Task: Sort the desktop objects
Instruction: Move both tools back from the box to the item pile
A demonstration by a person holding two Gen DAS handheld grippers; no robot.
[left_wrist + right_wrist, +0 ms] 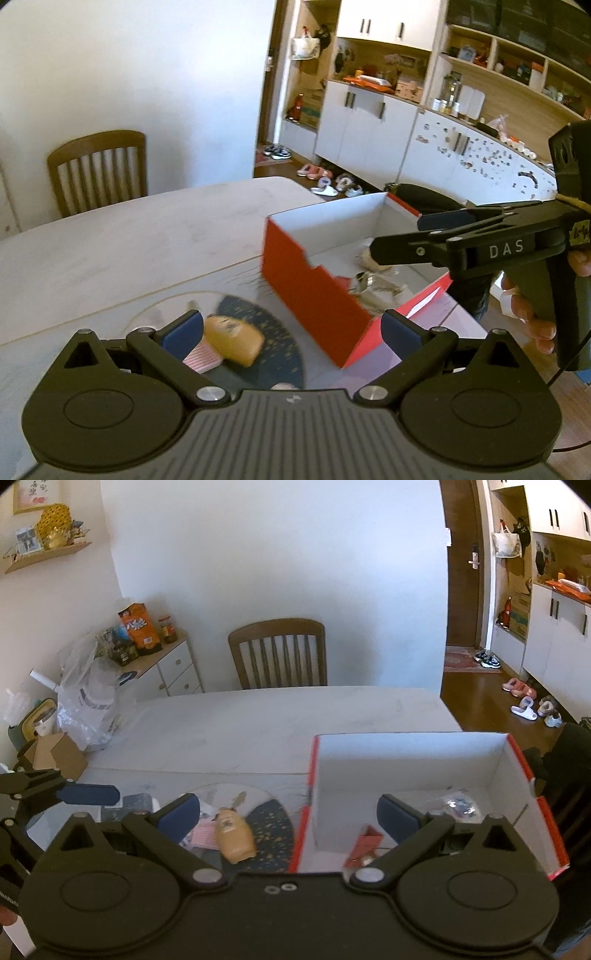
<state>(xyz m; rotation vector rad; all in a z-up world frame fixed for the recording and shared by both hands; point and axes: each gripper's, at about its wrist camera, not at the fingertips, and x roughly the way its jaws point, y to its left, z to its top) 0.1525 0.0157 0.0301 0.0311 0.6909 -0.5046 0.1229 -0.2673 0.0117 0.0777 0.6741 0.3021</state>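
Red box (417, 771) at table (280, 716) edge; far tabletop clear, seemingly.

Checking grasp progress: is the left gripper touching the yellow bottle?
Apart. In the right wrist view, the left gripper sits well left of the yellow bottle, with tabletop visible between them.

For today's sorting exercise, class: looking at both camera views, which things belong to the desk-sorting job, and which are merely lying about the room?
Part of the job:
red box
yellow bottle
pink packet
items already in the box
left gripper, open
right gripper, open

Just lying about:
wooden chair
slippers
orange snack bag
plastic bag
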